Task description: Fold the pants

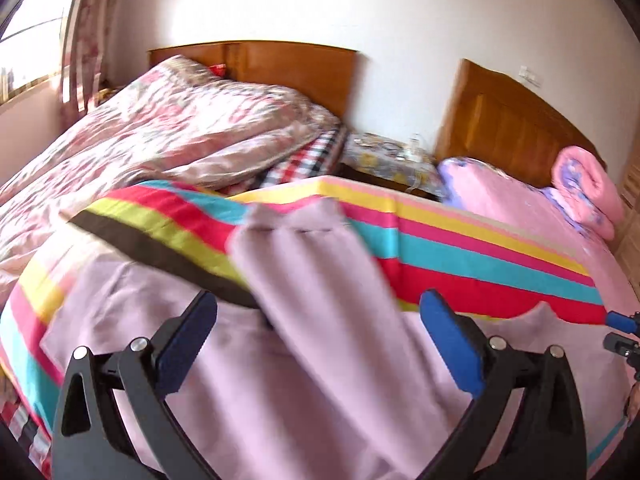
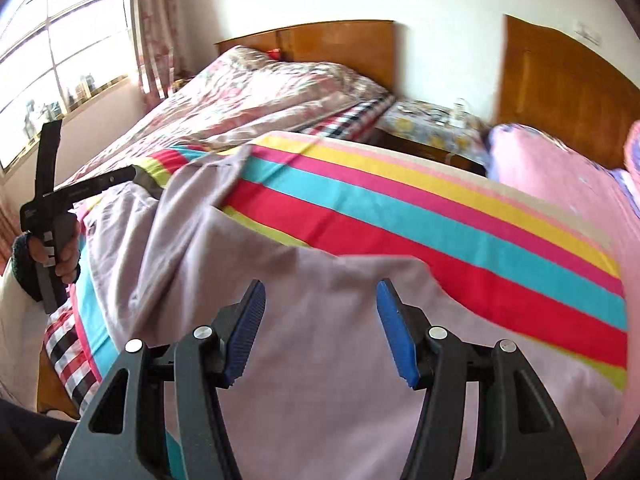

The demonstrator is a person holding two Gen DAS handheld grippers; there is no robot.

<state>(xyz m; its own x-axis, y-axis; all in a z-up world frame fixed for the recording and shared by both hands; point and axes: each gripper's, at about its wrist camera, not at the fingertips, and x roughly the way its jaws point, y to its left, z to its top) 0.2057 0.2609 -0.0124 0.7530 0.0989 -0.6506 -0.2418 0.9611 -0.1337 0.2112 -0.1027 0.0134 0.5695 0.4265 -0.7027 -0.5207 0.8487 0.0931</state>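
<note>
The pale mauve pants (image 1: 312,304) lie spread on the striped bedsheet (image 1: 460,248), with one leg folded up across the rest toward the headboards. My left gripper (image 1: 320,300) is open above the pants, holding nothing. In the right wrist view the pants (image 2: 320,360) fill the foreground, and my right gripper (image 2: 320,292) is open just above them, empty. The left gripper (image 2: 132,174) shows at the far left of that view, held by a hand. The tip of the right gripper (image 1: 622,320) shows at the right edge of the left wrist view.
A floral quilt (image 1: 160,132) is heaped on the neighbouring bed at left. A small cluttered nightstand (image 1: 388,156) stands between two wooden headboards (image 1: 512,120). A pink pillow and a rolled pink blanket (image 1: 584,192) lie at the far right. A window (image 2: 60,52) is at left.
</note>
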